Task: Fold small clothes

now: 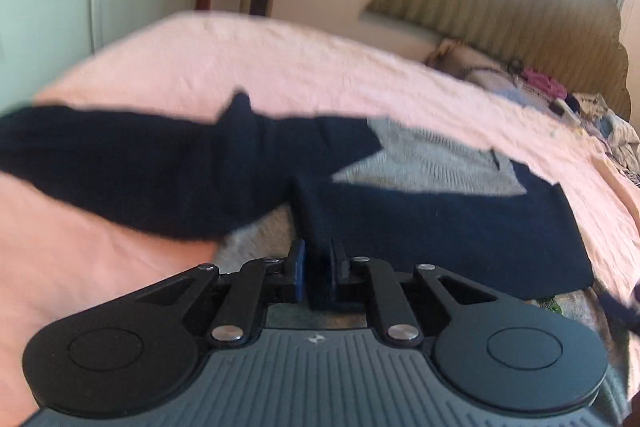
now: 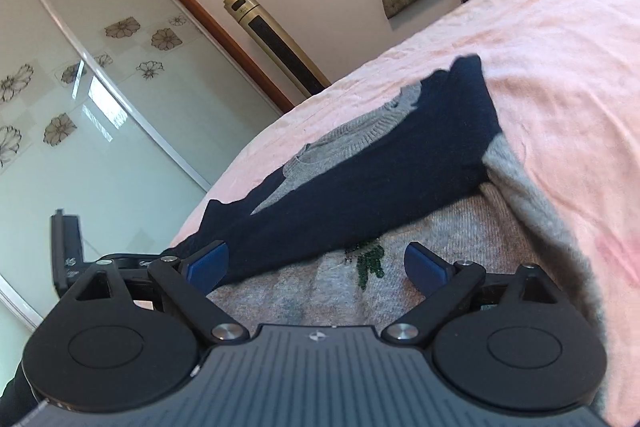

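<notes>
Fingers of the left gripper (image 1: 318, 267) stand nearly closed, their blue pads pinching a fold of dark navy knit fabric between them. That fabric belongs to the small grey and navy knitted sweater (image 1: 420, 163), which lies spread on the pink textured bedspread (image 1: 280, 59). From the left wrist view one navy sleeve (image 1: 120, 167) stretches away to the left across the bedspread, while the grey chest panel and navy lower section lie to the right of the pinch. This view is blurred.

Fingers of the right gripper (image 2: 316, 263) stand wide apart, holding nothing. Its blue pads (image 2: 208, 265) hang over the grey body of the sweater, on either side of a small green embroidered motif (image 2: 368, 259). A navy sleeve (image 2: 380, 171) lies folded diagonally across the grey front, just ahead of the pads.

Beyond the bed stand a frosted glass wardrobe door with flower decals (image 2: 100, 87), a gold and black tower unit (image 2: 272, 43) against the wall, and a striped olive padded headboard (image 1: 500, 7). Mixed clothing (image 1: 560, 99) is heaped near the headboard.
</notes>
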The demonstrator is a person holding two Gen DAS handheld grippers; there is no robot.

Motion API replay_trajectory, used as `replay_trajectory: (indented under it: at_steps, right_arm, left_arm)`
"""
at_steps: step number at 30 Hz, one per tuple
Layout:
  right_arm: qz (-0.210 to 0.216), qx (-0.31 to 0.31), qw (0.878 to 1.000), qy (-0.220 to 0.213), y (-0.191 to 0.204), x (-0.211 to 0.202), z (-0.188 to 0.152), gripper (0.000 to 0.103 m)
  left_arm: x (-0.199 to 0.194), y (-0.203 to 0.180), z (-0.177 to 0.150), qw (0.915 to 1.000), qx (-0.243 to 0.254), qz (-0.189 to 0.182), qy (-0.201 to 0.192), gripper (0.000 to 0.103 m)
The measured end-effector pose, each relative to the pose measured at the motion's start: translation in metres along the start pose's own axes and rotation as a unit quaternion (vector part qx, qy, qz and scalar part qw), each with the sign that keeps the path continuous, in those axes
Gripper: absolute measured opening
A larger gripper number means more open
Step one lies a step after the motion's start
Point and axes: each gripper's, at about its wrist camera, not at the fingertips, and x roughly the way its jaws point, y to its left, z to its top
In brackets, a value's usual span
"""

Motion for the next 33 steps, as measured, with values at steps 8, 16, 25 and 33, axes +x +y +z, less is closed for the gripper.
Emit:
replay_trajectory:
  at_steps: [8,16,25,33]
  right_arm:
    - [-0.063,-0.017,0.998,-0.010,0.001,0.081,0.097,0.102]
    - [-0.154,-0.041,0.987,0.002,-0.054,0.126,0.092,0.096]
    - [-0.143,-0.042,0.989,-0.003,-0.052,0.124,0.092,0.100]
    - [-0.124,-0.016,0.992,-0.016,-0.058,0.120,0.092,0.101]
  left_arm:
    - [0.036,-0.042,0.012,0.9970,0.070,-0.017,-0.027,0.081]
    - [0.066,-0.028,-0.005,0.9959,0.081,-0.039,0.015,0.087]
    - [-0.001,0.127,-0.002,0.9672,-0.209,0.068,-0.127,0.089]
    - [0.013,0.294,0.011,0.8784,-0.455,0.063,-0.132,0.088]
